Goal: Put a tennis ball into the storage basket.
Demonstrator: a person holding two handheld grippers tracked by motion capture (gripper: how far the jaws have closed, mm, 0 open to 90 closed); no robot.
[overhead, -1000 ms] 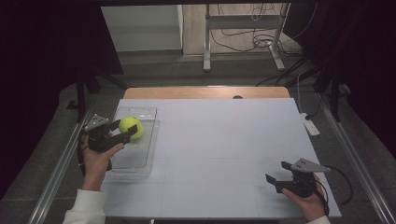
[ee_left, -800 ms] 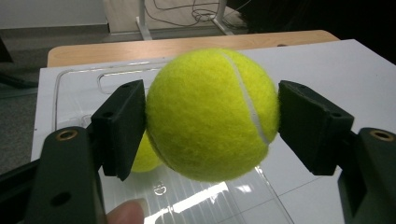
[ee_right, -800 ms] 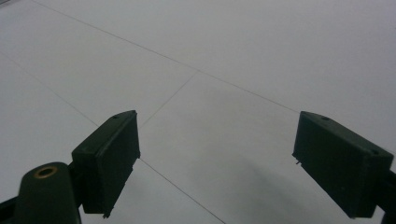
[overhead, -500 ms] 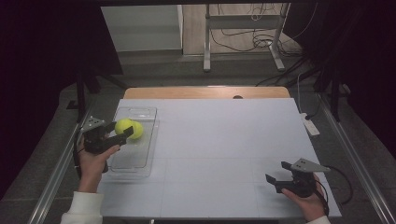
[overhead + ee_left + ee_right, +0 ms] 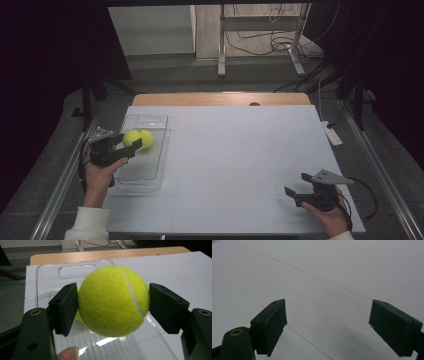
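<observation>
Now the left gripper (image 5: 131,146), clamped on a tennis ball (image 5: 113,301), had lifted it slightly toward the tray's (image 5: 150,172) near-left edge; a second ball (image 5: 146,139) apparently stayed inside. Far right of the tray, the right gripper (image 5: 334,326) sat spread and empty.

second ball (image 5: 146,139) lies in tray (image 5: 150,176) at table's (image 5: 240,150) left.

A white tabletop (image 5: 235,150) carried a clear plastic tray (image 5: 150,172) near its left edge; a second tennis ball (image 5: 146,139) lay in that tray.
</observation>
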